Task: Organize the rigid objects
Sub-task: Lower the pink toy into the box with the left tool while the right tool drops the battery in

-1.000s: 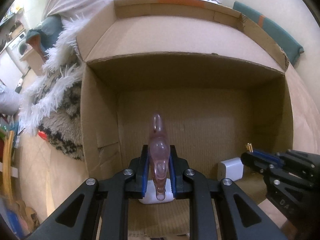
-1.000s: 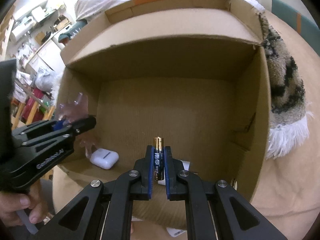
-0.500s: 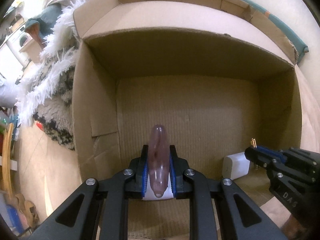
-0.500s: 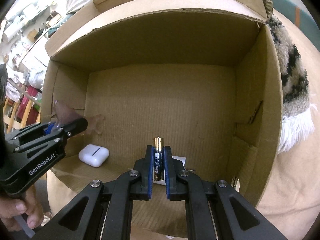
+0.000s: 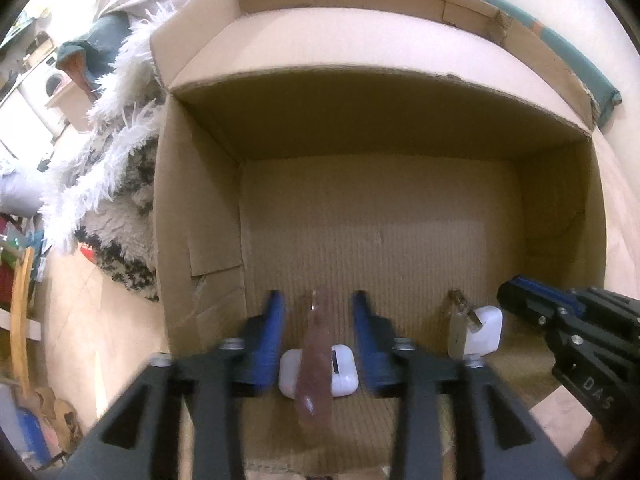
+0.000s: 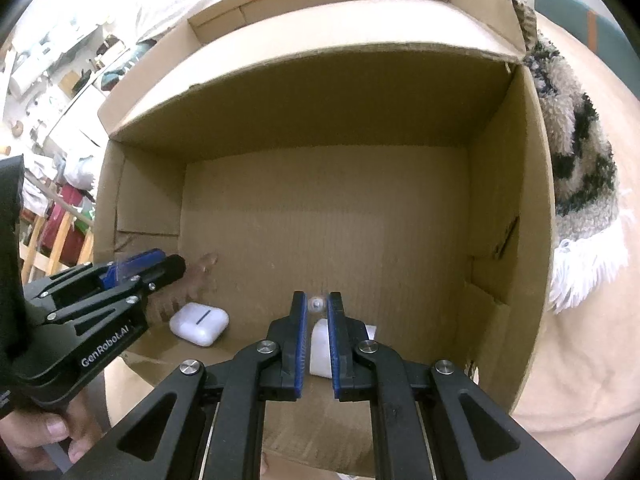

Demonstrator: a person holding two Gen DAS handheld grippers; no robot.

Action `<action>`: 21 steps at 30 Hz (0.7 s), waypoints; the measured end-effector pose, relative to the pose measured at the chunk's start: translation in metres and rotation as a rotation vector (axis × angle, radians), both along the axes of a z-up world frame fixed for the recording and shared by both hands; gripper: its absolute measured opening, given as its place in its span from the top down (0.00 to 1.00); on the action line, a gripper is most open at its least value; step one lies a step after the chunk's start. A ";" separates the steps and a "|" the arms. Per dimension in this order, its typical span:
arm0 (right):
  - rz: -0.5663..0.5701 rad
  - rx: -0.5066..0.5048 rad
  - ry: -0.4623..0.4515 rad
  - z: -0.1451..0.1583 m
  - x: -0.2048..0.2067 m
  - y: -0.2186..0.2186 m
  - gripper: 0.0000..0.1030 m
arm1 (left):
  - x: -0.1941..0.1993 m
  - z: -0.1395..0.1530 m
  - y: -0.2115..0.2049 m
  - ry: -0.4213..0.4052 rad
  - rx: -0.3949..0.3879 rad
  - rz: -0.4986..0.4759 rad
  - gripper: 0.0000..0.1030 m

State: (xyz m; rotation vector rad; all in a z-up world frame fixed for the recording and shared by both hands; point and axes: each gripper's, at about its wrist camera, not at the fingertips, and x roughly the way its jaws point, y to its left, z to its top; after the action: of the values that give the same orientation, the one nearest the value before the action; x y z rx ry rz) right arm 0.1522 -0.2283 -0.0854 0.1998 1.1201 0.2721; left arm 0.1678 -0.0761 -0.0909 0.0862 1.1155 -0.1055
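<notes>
An open cardboard box point(image 5: 200, 216) point(image 6: 500, 200) fills both views. My left gripper point(image 5: 318, 320) is open inside it; a translucent pink hair clip point(image 5: 316, 360) drops blurred between its fingers, above a white earbud case point(image 5: 344, 368). The clip point(image 6: 192, 284) and the case point(image 6: 199, 324) also show in the right wrist view, beside the left gripper point(image 6: 172, 268). My right gripper point(image 6: 316, 308) is open; the battery point(image 6: 317, 303) falls end-on between its fingertips, over a white charger point(image 6: 320, 348). In the left wrist view the battery point(image 5: 458, 328) tumbles next to the charger point(image 5: 484, 330), left of the right gripper point(image 5: 516, 296).
A shaggy white and black rug point(image 5: 116, 184) point(image 6: 580, 184) lies against the box's sides. A teal cushion point(image 5: 576, 56) lies behind the box. Shelves and clutter point(image 6: 52, 92) stand far left. The box stands on a tan surface point(image 6: 580, 360).
Both grippers have opened. The pink clip and the battery have left the jaws and are dropping into the box. Both grippers sit a little deeper in the box.
</notes>
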 end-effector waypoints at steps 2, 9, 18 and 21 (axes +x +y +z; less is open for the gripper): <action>-0.006 0.019 -0.017 0.004 0.000 -0.002 0.87 | -0.001 0.003 0.002 -0.014 -0.017 0.014 0.39; -0.048 0.068 -0.088 0.019 -0.003 -0.010 0.28 | -0.001 0.005 0.004 -0.007 -0.032 0.028 0.39; -0.045 0.060 -0.075 0.020 0.003 -0.009 0.28 | -0.003 0.010 0.006 -0.016 -0.031 0.015 0.39; -0.050 0.059 -0.075 0.019 0.001 -0.009 0.28 | -0.004 0.014 0.008 -0.022 -0.034 0.019 0.39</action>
State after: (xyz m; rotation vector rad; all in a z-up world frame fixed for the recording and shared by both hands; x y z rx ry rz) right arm 0.1534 -0.2371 -0.0660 0.2677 1.0317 0.2664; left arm 0.1636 -0.0677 -0.0768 0.0462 1.0919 -0.1058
